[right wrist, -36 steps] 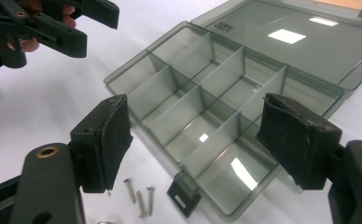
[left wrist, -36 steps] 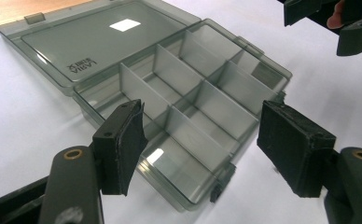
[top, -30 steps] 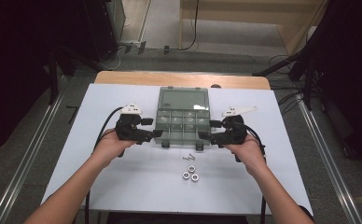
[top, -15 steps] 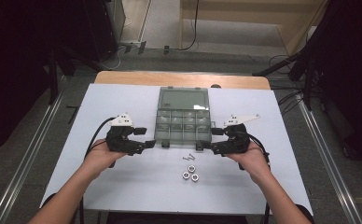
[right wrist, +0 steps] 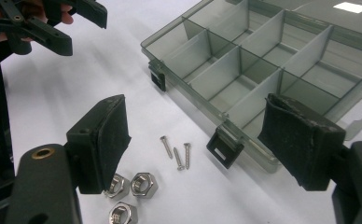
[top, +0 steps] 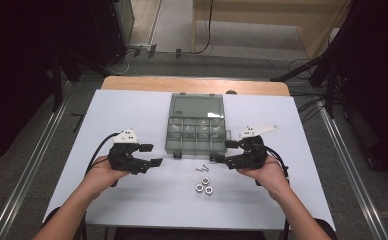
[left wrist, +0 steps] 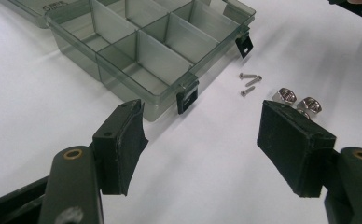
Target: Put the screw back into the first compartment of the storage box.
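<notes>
High view: open compartment box (top: 196, 131) of smoky clear plastic at mid-counter, lid laid back toward the far edge of the white counter (top: 132, 200). Three nuts (top: 204, 186) clustered toward the near edge, just in front of the box, with small screws (top: 201, 169) between nuts and box. Left claw (top: 151, 155) off the box's near-left corner, apart from it, jaws spread wide, nothing held. Right claw (top: 221, 151) at the box's near-right corner, close beside the latch there, jaws likewise spread and empty. Left gripper view: left claw (left wrist: 201, 140) low over bare counter (left wrist: 39, 112), pads wide apart, nothing between them; box (left wrist: 142, 51) ahead with a black latch (left wrist: 187, 97) on its front wall; screws (left wrist: 249, 84) and nuts (left wrist: 296, 100) beyond the right-hand pad. Right gripper view: right claw (right wrist: 193, 137) gaping, gripping nothing; screws (right wrist: 177, 153) lying on the counter between the pads, nuts (right wrist: 131, 193) by the left-hand pad, box (right wrist: 258, 70) corner just in front of the right-hand pad; whether that pad touches the box wall, impossible to tell. Left claw (right wrist: 83, 28) at the upper left, open.
</notes>
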Demonstrator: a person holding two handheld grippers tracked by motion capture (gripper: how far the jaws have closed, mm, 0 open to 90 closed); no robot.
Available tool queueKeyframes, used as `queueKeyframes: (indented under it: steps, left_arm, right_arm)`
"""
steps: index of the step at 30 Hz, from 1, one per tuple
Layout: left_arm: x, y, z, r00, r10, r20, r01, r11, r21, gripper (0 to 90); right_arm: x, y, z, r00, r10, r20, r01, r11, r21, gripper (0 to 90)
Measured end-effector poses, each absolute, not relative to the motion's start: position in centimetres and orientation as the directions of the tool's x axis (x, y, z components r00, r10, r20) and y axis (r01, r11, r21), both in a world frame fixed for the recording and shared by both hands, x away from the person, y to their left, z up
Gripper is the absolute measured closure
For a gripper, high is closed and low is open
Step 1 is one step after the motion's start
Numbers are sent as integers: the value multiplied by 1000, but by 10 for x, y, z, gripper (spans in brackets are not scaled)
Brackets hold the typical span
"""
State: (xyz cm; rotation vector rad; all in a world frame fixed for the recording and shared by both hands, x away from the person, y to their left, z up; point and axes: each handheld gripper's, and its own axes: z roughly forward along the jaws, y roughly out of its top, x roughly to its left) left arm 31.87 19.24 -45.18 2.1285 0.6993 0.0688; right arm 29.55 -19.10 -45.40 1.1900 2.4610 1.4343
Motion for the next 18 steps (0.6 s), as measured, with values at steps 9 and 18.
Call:
queueKeyframes:
  steps: [9, 18]
  left_arm:
    - [316, 198, -454, 843, 503, -190, 454, -476, 753, 314]
    - [314, 204, -455, 839, 507, -196, 463, -478, 746, 314]
  right_arm:
    - [296, -181, -456, -720, 621, 309, 583, 300, 755, 269]
    - [298, -172, -459, -742, 599, 302, 573, 332, 749, 301]
